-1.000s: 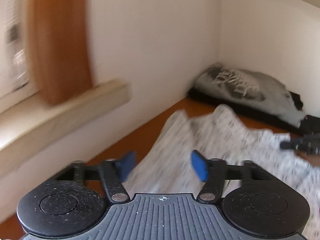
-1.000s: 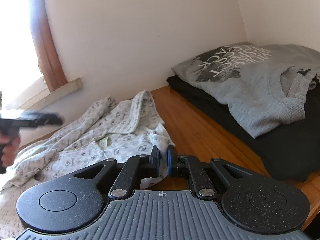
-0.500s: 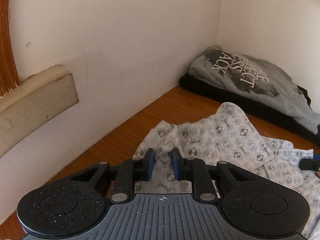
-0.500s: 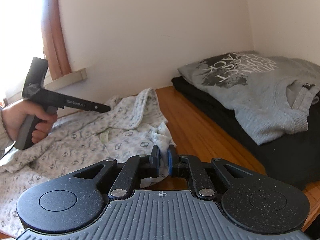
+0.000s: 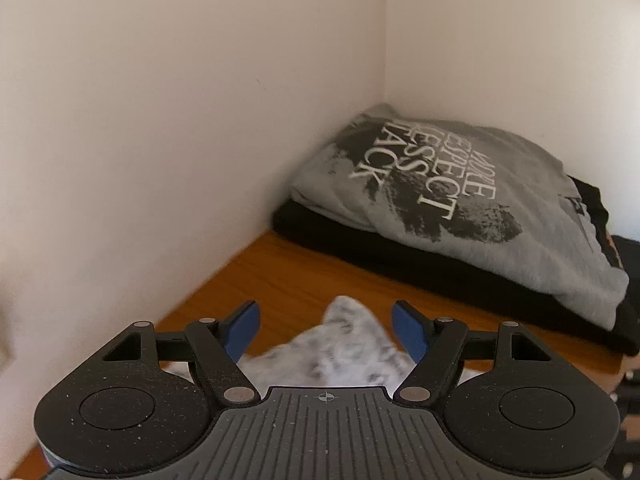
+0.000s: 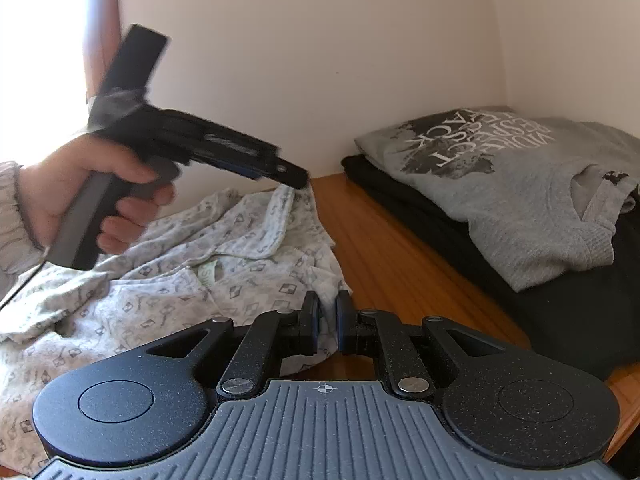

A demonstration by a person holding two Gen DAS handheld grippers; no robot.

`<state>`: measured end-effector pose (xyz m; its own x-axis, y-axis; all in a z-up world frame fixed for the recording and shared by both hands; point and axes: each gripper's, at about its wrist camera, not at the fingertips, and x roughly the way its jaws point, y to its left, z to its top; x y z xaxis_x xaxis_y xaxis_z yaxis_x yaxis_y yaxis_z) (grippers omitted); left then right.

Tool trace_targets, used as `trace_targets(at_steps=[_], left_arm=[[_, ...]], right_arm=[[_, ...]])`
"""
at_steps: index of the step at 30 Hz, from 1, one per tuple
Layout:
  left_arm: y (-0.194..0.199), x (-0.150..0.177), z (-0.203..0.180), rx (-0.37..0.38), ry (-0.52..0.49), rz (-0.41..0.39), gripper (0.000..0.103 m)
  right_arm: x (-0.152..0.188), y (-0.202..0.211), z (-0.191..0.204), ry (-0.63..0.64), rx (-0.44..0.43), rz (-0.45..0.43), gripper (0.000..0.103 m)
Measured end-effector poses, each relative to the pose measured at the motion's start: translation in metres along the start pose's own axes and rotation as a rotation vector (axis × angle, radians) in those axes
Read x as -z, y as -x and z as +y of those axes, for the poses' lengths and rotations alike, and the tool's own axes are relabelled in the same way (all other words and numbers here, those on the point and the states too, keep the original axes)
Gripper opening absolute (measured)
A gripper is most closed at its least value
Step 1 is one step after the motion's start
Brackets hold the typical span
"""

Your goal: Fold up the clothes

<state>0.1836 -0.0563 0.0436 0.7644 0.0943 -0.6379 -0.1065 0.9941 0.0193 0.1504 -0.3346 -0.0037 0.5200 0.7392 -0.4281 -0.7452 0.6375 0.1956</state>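
A crumpled white garment with a small grey print (image 6: 180, 280) lies on the wooden table (image 6: 400, 264). My right gripper (image 6: 327, 318) is shut on its near right edge, and cloth shows between the pads. A hand (image 6: 92, 184) holds my left gripper (image 6: 294, 174) over the garment's far corner, pointing down. In the left wrist view that gripper (image 5: 324, 314) has its jaws opening wide. The tip of the garment (image 5: 344, 340) rises between the blue pads (image 5: 244, 326) without touching them.
A folded grey printed sweatshirt (image 6: 520, 184) (image 5: 460, 200) lies on a stack of black clothes (image 6: 580, 312) (image 5: 400, 256) in the corner where two white walls meet. A strip of bare wood (image 5: 320, 272) separates the stack from the garment. A bright window is at the far left.
The left gripper has swept right along the wall to the garment's far corner. Its jaws narrowed half a second ago and now stand wide. The right gripper kept its grip and place.
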Motion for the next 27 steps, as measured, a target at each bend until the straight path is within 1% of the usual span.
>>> trace_targets(at_steps=[1,2,3,4,5,7,10,13,16,18,20,23,27], left_arm=[[-0.004,0.000,-0.002,-0.002,0.002,0.008,0.069],[-0.006,0.001,-0.003,-0.003,0.002,0.013,0.048],[-0.005,0.002,-0.002,0.000,0.001,0.013,0.036],[-0.004,0.002,-0.002,0.003,0.000,0.013,0.015],[-0.003,0.003,-0.002,0.006,-0.002,0.013,0.009],[0.002,0.005,0.000,0.013,-0.003,0.004,0.006],[0.031,0.008,0.014,0.024,0.020,-0.057,0.006],[0.073,0.016,0.028,0.040,0.056,-0.128,0.006],[0.123,0.032,0.029,0.037,0.096,-0.198,0.006],[0.152,0.050,0.027,0.034,0.139,-0.231,0.006],[0.178,0.072,0.023,0.020,0.161,-0.269,0.006],[0.210,0.104,0.027,0.004,0.210,-0.303,0.006],[0.241,0.145,0.038,-0.011,0.278,-0.322,0.006]], right_arm=[[0.000,0.000,-0.002,-0.014,-0.004,0.000,0.010],[-0.001,0.000,-0.004,-0.029,-0.008,0.000,0.011],[-0.001,0.001,-0.007,-0.046,-0.025,-0.004,0.011],[-0.002,0.002,-0.010,-0.064,-0.043,-0.009,0.010],[-0.002,0.003,-0.013,-0.082,-0.061,-0.014,0.010],[-0.004,0.005,-0.015,-0.092,-0.085,-0.017,0.010],[-0.012,0.016,-0.011,-0.076,-0.106,-0.046,0.008],[-0.023,0.034,-0.003,-0.058,-0.132,-0.079,0.008],[-0.034,0.056,0.015,0.004,-0.141,-0.102,0.008],[-0.037,0.070,0.026,0.035,-0.159,-0.098,0.008],[-0.036,0.082,0.040,0.069,-0.169,-0.086,0.008],[-0.034,0.097,0.065,0.123,-0.196,-0.077,0.008],[-0.025,0.108,0.101,0.192,-0.253,-0.051,0.008]])
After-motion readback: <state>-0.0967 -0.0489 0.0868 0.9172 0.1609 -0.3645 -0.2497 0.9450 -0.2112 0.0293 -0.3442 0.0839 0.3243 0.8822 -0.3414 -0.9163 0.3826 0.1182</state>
